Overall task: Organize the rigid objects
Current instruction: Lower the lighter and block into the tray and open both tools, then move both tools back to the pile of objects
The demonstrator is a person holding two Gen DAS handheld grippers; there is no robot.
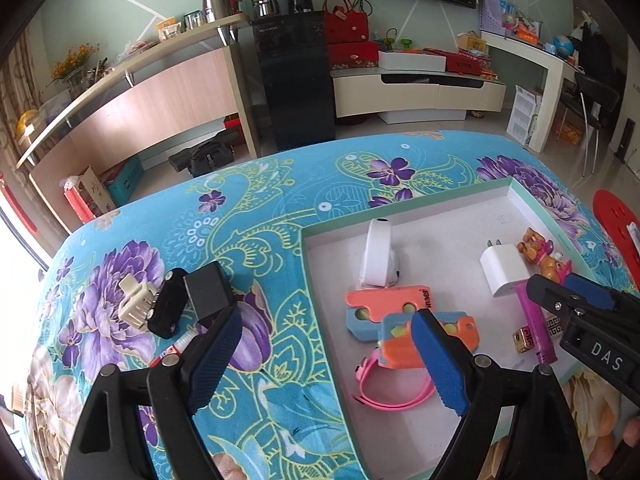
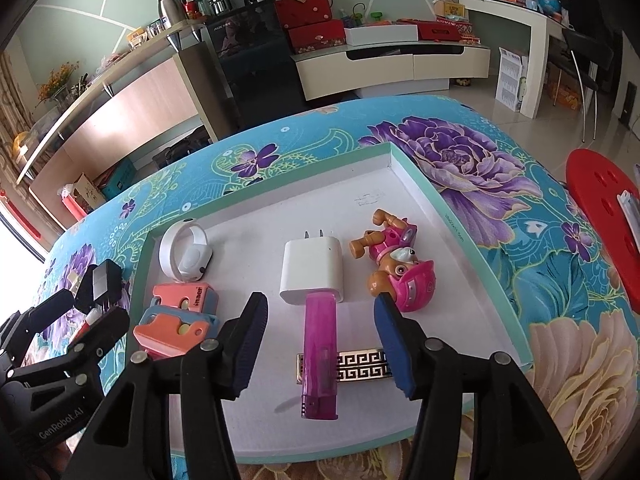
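A shallow white box (image 1: pixel 440 200) (image 2: pixel 404 168) lies on the floral table. In it are a white wristband device (image 1: pixel 378 256) (image 2: pixel 186 254), two orange-and-blue cutters (image 1: pixel 396 304) (image 2: pixel 176 320), a pink strap (image 1: pixel 392 392), a white charger (image 1: pixel 502 274) (image 2: pixel 312 272), a pink dog toy (image 1: pixel 546 258) (image 2: pixel 396 268), a purple lighter (image 2: pixel 320 356) and a gold lighter (image 2: pixel 360 366). My left gripper (image 1: pixel 324 352) is open, straddling the box's left wall. My right gripper (image 2: pixel 320 344) is open over the purple lighter. A black block (image 1: pixel 208 292), black key fob (image 1: pixel 168 308) and beige clip (image 1: pixel 136 300) lie left of the box.
A red-and-white tube (image 1: pixel 176 350) lies by the left fingers. A red stool (image 2: pixel 604 208) stands right of the table. The table's far edge drops to the floor, with shelves and cabinets beyond.
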